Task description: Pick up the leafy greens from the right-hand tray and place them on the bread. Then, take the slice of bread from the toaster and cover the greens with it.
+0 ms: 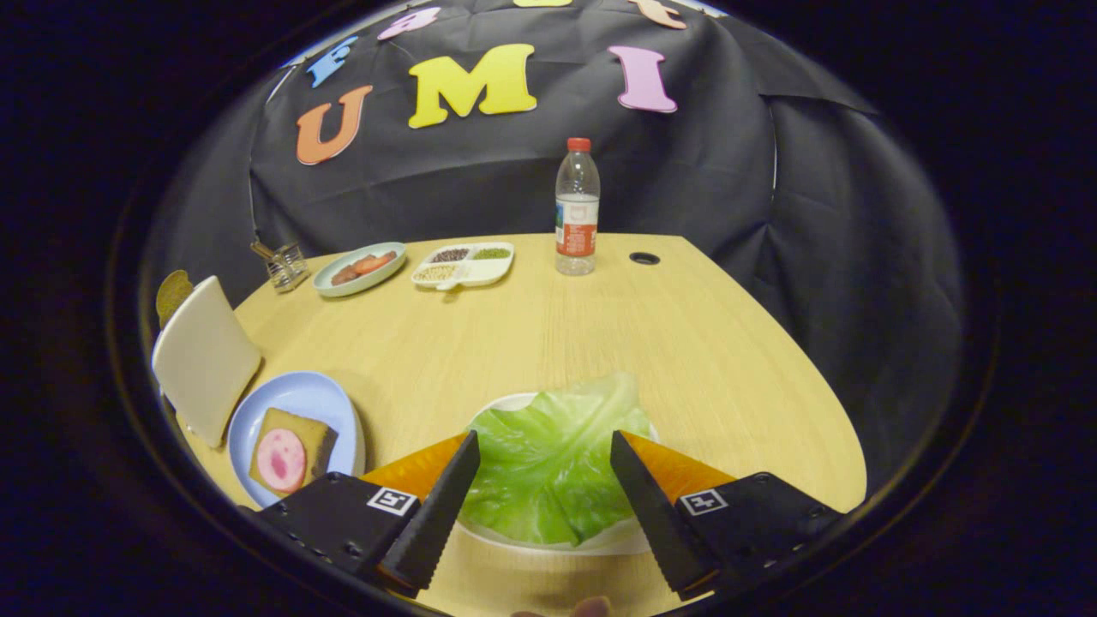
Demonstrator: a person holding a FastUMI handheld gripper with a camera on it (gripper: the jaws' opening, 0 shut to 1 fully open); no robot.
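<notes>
While gripper point(544, 446) gapes, leafy greens point(548, 463) between fingers (on tray point(617, 540))

Light: even and soft on my table point(548, 343), from overhead | Shadows: faint, short one by the bottle point(577, 206) | Glare: none strong, mild sheen on the greens point(548, 463) | Focus: sharp mid-scene, my gripper point(542, 446) fingers wide apart, slightly soft | Distortion: heavy fisheye, table edge bows, rim darkens.
</notes>
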